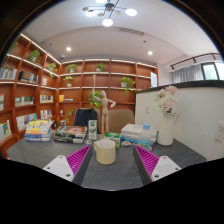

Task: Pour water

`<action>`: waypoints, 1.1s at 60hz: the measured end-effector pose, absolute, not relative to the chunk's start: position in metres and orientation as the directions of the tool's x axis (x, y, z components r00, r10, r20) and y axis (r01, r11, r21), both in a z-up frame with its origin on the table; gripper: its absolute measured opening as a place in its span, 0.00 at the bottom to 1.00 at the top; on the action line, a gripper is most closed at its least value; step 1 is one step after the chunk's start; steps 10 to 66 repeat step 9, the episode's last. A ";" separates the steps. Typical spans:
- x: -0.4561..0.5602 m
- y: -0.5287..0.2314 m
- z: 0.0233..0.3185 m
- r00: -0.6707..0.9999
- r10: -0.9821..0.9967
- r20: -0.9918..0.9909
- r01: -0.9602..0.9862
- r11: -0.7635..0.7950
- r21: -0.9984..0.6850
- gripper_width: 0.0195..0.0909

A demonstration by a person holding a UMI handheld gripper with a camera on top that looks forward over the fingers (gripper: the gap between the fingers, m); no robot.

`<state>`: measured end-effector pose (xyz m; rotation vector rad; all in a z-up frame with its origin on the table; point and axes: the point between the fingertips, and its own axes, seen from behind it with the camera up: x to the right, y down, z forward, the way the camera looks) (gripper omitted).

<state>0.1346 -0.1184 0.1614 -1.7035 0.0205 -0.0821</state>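
Jaws open, magenta pads apart. Squat cream cylindrical cup [105, 151] stands on grey tabletop [40, 152] just ahead, centred between fingers, untouched. White vase [166, 128] beyond, right.

Warm ceiling lights [107, 14] fill the room brightly; daylight glares white through the window [197, 72]. Bookshelves [30, 85] bow strongly outward, and distant detail is soft.

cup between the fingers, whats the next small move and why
Probably ease the gripper forward, then close. Its fingers are open, and the pale cup stands upright on the grey table just ahead between them, not yet gripped, a gap on each side.
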 end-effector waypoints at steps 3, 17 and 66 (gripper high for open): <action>0.131 -0.118 0.161 0.998 -0.051 0.033 0.026 -0.129 -0.991 0.90; 0.126 -0.118 0.158 0.999 -0.044 0.016 0.010 -0.138 -0.990 0.90; 0.126 -0.118 0.158 0.999 -0.044 0.016 0.010 -0.138 -0.990 0.90</action>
